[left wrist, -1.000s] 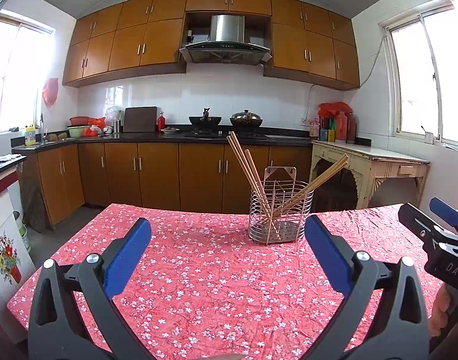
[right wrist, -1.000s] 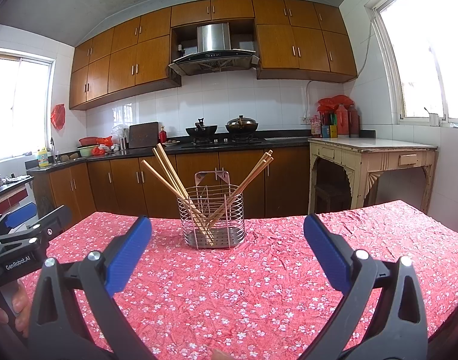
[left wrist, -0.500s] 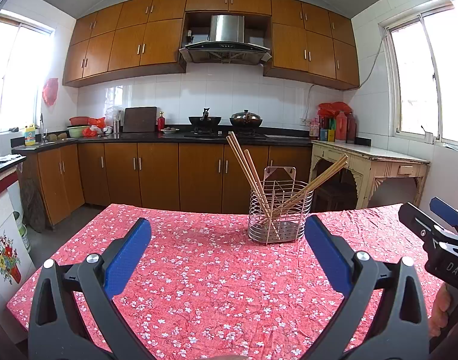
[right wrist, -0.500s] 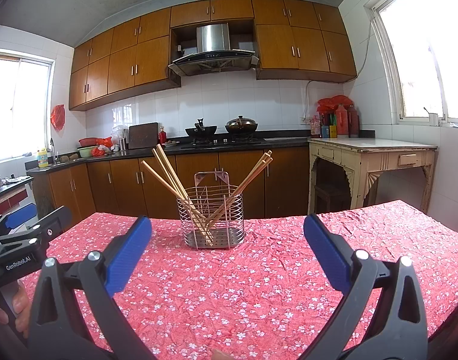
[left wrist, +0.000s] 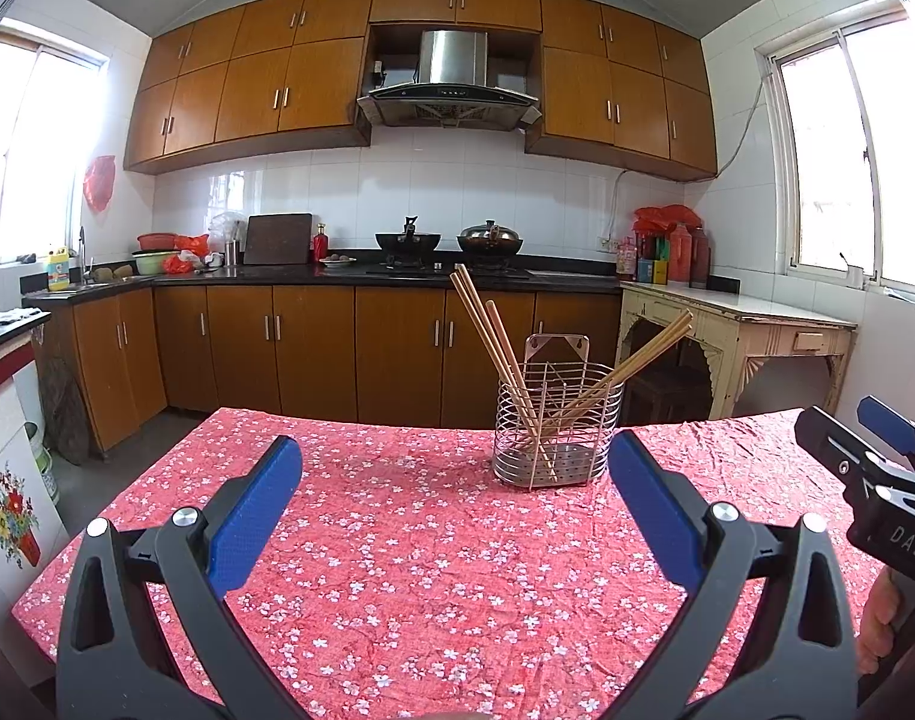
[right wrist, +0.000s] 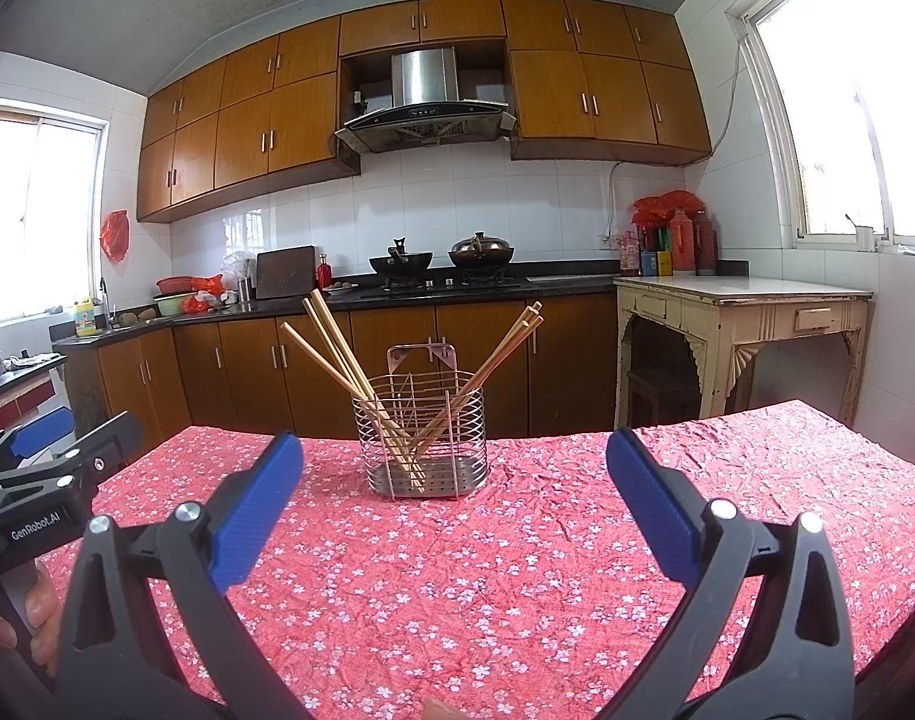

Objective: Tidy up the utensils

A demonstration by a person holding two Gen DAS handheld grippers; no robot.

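A wire utensil holder (left wrist: pixel 558 426) stands on the red flowered tablecloth (left wrist: pixel 397 540), with several wooden chopsticks (left wrist: pixel 493 348) leaning out of it to both sides. It also shows in the right wrist view (right wrist: pixel 421 444) with its chopsticks (right wrist: pixel 337 348). My left gripper (left wrist: pixel 457 510) is open and empty, held near the table's front, short of the holder. My right gripper (right wrist: pixel 454 510) is open and empty too, facing the holder. Each gripper shows at the edge of the other's view: the right gripper (left wrist: pixel 877 480) and the left gripper (right wrist: pixel 43 480).
Behind the table run brown kitchen cabinets (left wrist: pixel 337 348) and a black counter with pots (left wrist: pixel 451 240). A cream side table (left wrist: pixel 739 336) stands at the right wall. The table's left edge (left wrist: pixel 115 492) drops to the floor.
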